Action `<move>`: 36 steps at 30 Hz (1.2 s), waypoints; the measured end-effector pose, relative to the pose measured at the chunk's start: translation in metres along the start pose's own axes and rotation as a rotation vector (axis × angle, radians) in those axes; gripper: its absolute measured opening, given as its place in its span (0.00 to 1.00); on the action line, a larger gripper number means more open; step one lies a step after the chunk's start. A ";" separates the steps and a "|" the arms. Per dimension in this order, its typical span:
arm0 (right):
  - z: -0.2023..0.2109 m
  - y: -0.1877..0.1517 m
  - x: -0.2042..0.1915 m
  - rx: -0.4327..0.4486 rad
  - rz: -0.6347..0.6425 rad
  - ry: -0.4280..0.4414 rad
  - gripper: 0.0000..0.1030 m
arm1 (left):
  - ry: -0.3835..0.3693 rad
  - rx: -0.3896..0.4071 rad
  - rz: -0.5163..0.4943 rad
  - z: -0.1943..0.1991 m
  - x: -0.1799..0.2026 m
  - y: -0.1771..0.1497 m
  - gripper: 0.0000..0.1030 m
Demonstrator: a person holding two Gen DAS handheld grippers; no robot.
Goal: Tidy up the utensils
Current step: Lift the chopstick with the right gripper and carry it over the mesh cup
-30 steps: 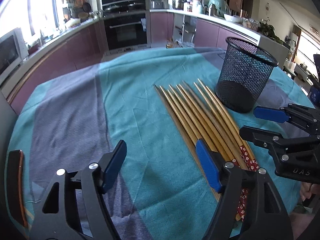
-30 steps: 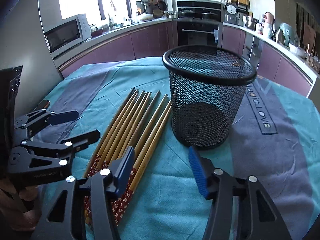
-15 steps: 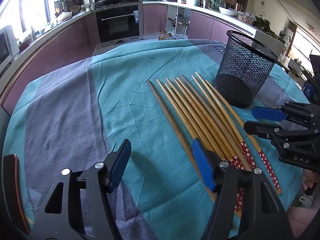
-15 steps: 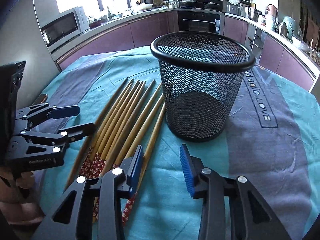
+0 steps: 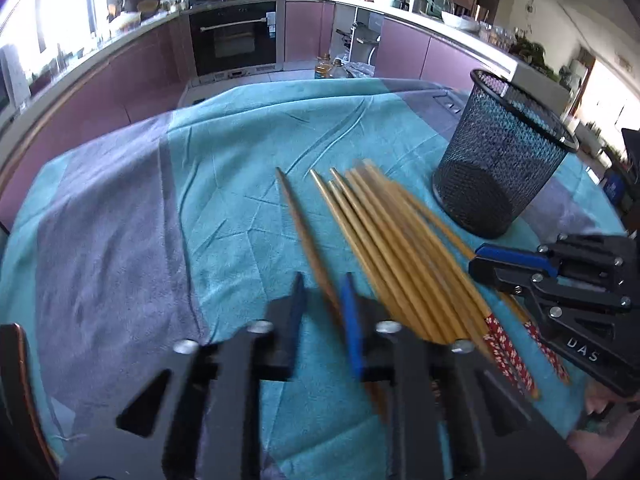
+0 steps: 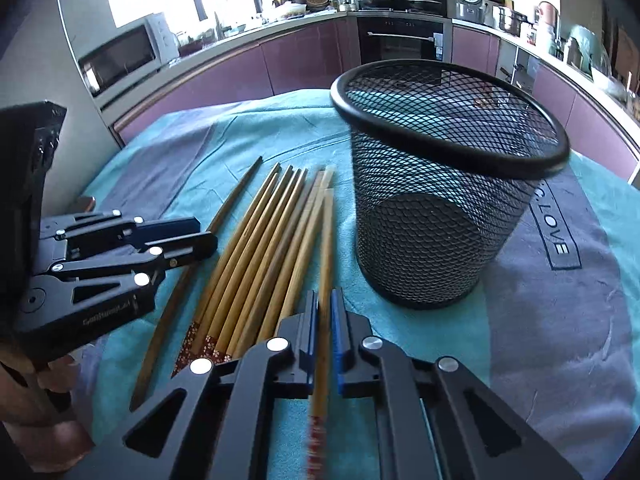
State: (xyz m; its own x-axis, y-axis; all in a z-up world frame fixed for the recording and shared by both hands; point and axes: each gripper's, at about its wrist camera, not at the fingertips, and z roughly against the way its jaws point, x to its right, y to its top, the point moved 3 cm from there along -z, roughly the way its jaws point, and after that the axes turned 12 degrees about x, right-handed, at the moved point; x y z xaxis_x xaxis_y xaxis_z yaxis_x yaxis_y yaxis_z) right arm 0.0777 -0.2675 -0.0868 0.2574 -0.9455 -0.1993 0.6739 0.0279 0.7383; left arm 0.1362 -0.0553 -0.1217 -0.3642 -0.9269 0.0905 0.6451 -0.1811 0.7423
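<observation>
So the chopsticks [image 5: 400,256] are lying in a loose fan on the teal and grey tablecloth [image 5: 224,184], tips pointing to the far side, red flower-patterned handle ends on the near side. One darker chopstick [image 5: 304,236] sits a bit apart on the left of the bunch. In the right wrist view it's the lone chopstick on the left [image 6: 188,276].

The left gripper [image 5: 322,312] has its blue-padded jaws pulled in close on either side of that darker chopstick, down near its handle half. It's motion-blurred, so I can't tell if the pads are really pinching it or just about there.

The right gripper [image 6: 326,320] is clearer: its jaws are clamped onto the rightmost chopstick [image 6: 326,248] of the bunch, the stick running straight up between the blue pads with its patterned end poking out toward the camera. That stick lies just beside the black mesh basket [image 6: 440,216].

The basket stands upright on the cloth, right of the chopsticks and a little farther back, nothing visible inside it.

Behind all that there's a curved purple kitchen counter [image 6: 280,64], a built-in oven [image 5: 234,40] at the far end and a microwave [image 6: 124,56] off to the left.
</observation>
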 end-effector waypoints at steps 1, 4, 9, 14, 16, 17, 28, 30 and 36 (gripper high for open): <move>0.002 0.000 0.000 0.007 -0.011 0.012 0.06 | -0.001 0.003 0.020 0.001 -0.001 0.000 0.11; 0.017 0.003 0.001 0.048 -0.007 0.028 0.06 | 0.000 0.023 0.044 0.007 -0.003 -0.001 0.08; 0.042 0.012 -0.003 0.115 0.006 0.082 0.06 | -0.038 0.080 0.069 0.031 -0.002 0.006 0.07; 0.073 0.030 -0.004 0.214 0.029 0.127 0.06 | -0.128 0.168 0.072 0.068 0.007 0.027 0.07; 0.084 0.040 -0.002 0.254 0.030 0.135 0.06 | -0.162 0.220 0.066 0.085 0.013 0.039 0.07; 0.091 0.046 0.000 0.281 0.030 0.134 0.05 | -0.181 0.245 0.066 0.094 0.016 0.046 0.07; 0.135 0.100 0.019 0.453 0.048 0.129 0.06 | -0.298 0.426 0.064 0.148 0.047 0.121 0.06; 0.141 0.108 0.022 0.472 0.054 0.129 0.05 | -0.304 0.443 0.061 0.153 0.052 0.132 0.06; 0.156 0.134 0.040 0.532 0.049 0.103 0.06 | -0.325 0.478 0.037 0.161 0.074 0.169 0.06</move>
State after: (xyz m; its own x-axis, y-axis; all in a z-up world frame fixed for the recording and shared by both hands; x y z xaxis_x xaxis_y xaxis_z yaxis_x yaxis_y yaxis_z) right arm 0.0703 -0.3521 0.1052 0.3637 -0.9100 -0.1989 0.2224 -0.1226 0.9672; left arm 0.1095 -0.1017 0.1172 -0.5834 -0.7678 0.2649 0.3139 0.0877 0.9454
